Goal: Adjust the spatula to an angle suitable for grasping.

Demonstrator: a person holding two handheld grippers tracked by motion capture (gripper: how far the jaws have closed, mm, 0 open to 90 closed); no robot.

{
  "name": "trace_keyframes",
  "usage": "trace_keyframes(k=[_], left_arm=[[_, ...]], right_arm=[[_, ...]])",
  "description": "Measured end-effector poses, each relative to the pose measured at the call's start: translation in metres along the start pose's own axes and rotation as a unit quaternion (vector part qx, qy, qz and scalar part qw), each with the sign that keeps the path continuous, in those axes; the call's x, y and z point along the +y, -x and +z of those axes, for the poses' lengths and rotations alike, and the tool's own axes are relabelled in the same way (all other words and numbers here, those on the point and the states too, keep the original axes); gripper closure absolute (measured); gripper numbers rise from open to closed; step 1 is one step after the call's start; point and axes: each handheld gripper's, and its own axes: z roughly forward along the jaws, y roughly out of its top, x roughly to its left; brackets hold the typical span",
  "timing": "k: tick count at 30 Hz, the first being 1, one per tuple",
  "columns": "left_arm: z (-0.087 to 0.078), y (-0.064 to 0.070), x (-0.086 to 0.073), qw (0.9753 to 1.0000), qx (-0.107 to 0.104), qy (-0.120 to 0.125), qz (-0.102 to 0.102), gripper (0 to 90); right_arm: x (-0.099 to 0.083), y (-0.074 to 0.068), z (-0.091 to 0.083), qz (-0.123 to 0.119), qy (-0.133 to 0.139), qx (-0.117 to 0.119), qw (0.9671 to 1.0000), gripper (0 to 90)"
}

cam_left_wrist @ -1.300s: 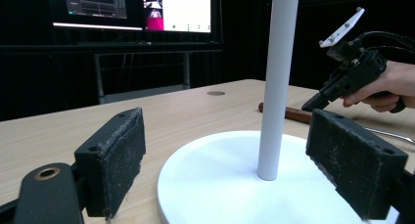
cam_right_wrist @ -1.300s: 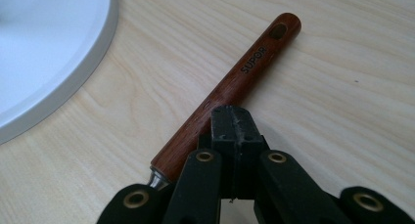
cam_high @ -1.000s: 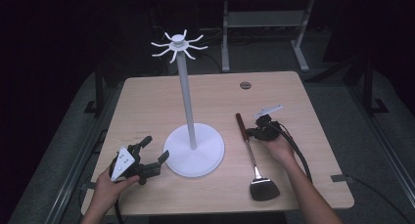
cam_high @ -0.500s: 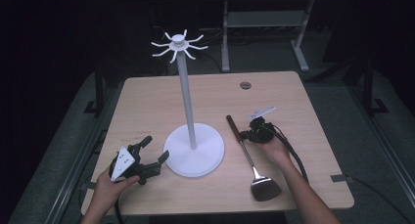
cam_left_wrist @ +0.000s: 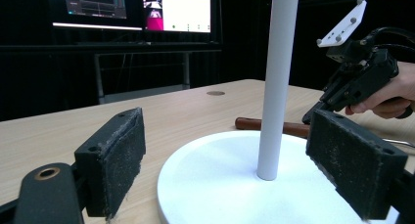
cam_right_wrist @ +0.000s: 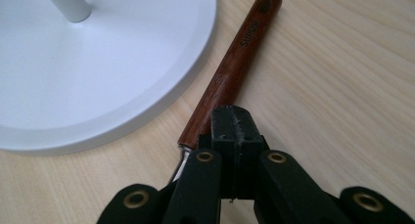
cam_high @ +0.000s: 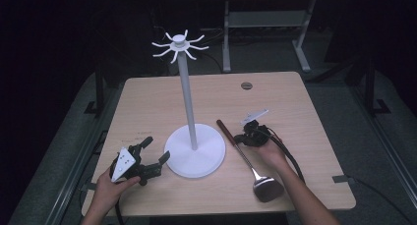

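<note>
A tall white stand [cam_high: 186, 87] with hook arms at its top rises from a round base [cam_high: 195, 151] mid-table. To its right lies a utensil with a dark wooden handle [cam_high: 225, 130] and a metal head [cam_high: 268, 188]. My right gripper [cam_high: 239, 138] is shut, with its tip against the lower end of the handle [cam_right_wrist: 235, 62], beside the base [cam_right_wrist: 98, 62]. Nothing is between its jaws [cam_right_wrist: 234, 121]. My left gripper [cam_high: 157, 149] rests at the front left. It is open, its pads [cam_left_wrist: 117, 160] spread toward the base [cam_left_wrist: 230, 185].
The wooden table [cam_high: 147, 102] has a round grommet [cam_high: 246, 85] at the back. A metal shelf frame [cam_high: 265, 18] stands behind it. Lit monitors [cam_left_wrist: 132, 6] glow in the left gripper view. The right hand and gripper [cam_left_wrist: 352, 82] sit past the pole.
The handle's tip has swung left toward the stand base, with the shut right gripper moving left against it. The metal head shifted slightly right. The left gripper stayed put.
</note>
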Motion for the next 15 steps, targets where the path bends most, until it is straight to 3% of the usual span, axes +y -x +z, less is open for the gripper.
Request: trace_keyframes(k=[2, 6, 15], left_arm=[[0.000, 0.000, 0.000, 1.0000, 0.000, 0.000, 0.000, 14.0], [0.000, 0.000, 0.000, 1.0000, 0.000, 0.000, 0.000, 14.0], [0.000, 0.000, 0.000, 1.0000, 0.000, 0.000, 0.000, 14.0]], right_arm=[[0.000, -0.001, 0.001, -0.012, 0.000, 0.003, 0.9999, 89.7], [0.001, -0.005, -0.003, -0.005, -0.001, 0.002, 1.0000, 89.7], [-0.017, -0.020, -0.045, 0.001, 0.000, 0.000, 1.0000, 89.6]])
